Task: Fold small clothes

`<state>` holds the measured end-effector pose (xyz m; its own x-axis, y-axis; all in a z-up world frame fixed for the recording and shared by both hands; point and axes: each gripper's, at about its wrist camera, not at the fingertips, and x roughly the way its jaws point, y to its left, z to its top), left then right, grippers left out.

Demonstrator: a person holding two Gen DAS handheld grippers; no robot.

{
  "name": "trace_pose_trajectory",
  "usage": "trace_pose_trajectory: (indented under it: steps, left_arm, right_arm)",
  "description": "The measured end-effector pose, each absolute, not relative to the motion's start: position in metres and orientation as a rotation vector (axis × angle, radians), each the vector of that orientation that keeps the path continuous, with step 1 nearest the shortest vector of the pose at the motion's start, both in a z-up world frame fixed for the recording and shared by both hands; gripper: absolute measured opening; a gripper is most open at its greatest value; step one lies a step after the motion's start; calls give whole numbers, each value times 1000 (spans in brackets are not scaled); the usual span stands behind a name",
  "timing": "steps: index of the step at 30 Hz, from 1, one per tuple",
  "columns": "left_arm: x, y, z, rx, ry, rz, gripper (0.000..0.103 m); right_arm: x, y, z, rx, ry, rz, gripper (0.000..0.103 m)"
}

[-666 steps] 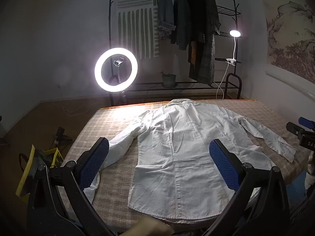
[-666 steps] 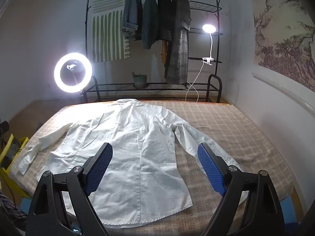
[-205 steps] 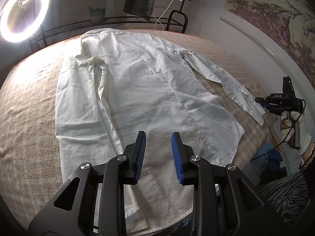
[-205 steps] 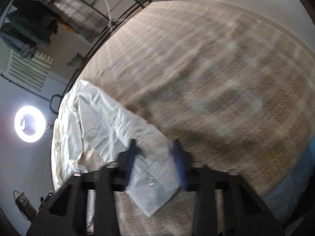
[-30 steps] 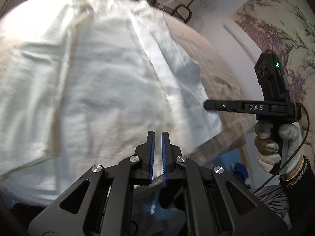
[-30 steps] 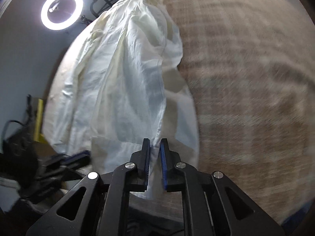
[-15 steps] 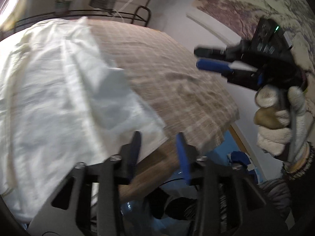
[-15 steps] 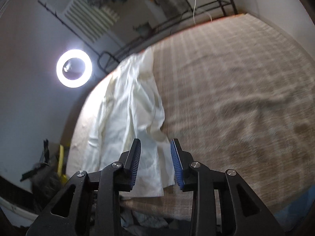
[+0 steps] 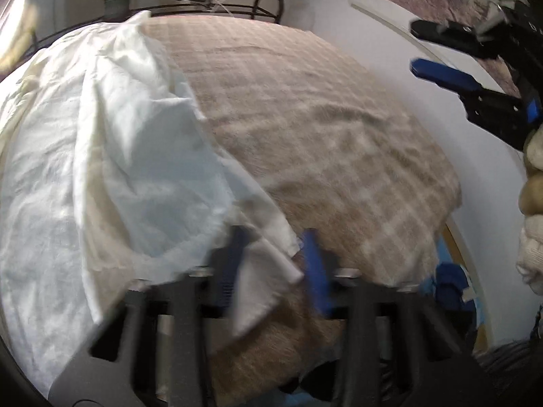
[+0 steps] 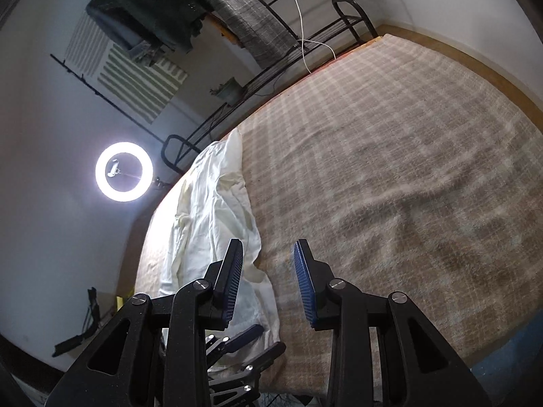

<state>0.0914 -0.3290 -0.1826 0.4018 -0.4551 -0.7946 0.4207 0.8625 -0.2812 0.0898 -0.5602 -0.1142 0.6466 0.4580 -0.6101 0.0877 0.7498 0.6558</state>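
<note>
The white shirt point(image 9: 101, 156) lies along the left side of the bed point(image 9: 339, 142), its long axis running from the near edge toward the clothes rack point(image 10: 237, 10); one side looks folded over the body, rumpled. My left gripper point(image 9: 271, 268) is spread, a shirt corner between its fingers, unpinched. My right gripper point(image 10: 268, 281), also spread, hangs higher, further from it. Only the right view shows the ring light point(image 10: 124, 171).

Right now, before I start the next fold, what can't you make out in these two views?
- Left gripper, left wrist view: motion-blurred, contact with the white shirt unclear.
- Shirt's left edge: cut off by the frame.
- Shirt hem, right wrist view: hidden behind the right gripper.
</note>
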Motion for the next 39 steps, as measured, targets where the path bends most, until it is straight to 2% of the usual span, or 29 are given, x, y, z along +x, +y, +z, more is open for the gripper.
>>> trace_pose_trajectory:
  steps: [2, 4, 17, 18, 20, 29, 30, 31, 32, 33, 39]
  left_arm:
    - [98, -317, -185, -114, 1034, -588, 2]
    - [101, -305, -185, -174, 1048, -598, 0]
    - [76, -239, -146, -385, 960, -626, 0]
    - [74, -236, -145, -395, 958, -633, 0]
    - [72, -232, -142, -394, 951, -640, 0]
    - [70, -195, -137, -420, 931, -625, 0]
    - [71, -190, -138, -426, 933, -621, 0]
    - [72, -185, -139, -430, 935, -616, 0]
    - [72, -180, -139, -436, 937, -613, 0]
    - [71, -176, -139, -440, 939, -610, 0]
    - [64, -141, -140, -473, 934, -577, 0]
  right_arm:
    - [96, -559, -117, 721, 864, 244, 31]
    - [104, -554, -121, 723, 876, 253, 31]
    - [184, -502, -147, 699, 973, 315, 31]
    - [191, -498, -148, 699, 977, 323, 33]
    - [206, -485, -151, 689, 986, 347, 51]
    - [255, -439, -174, 631, 1059, 360, 52]
    - [258, -430, -171, 605, 1056, 367, 50]
    - [260, -423, -169, 581, 1058, 369, 37]
    - [263, -415, -167, 547, 1067, 363, 10]
    - [266, -404, -165, 508, 1081, 358, 4]
    - [266, -350, -150, 337, 1072, 315, 3]
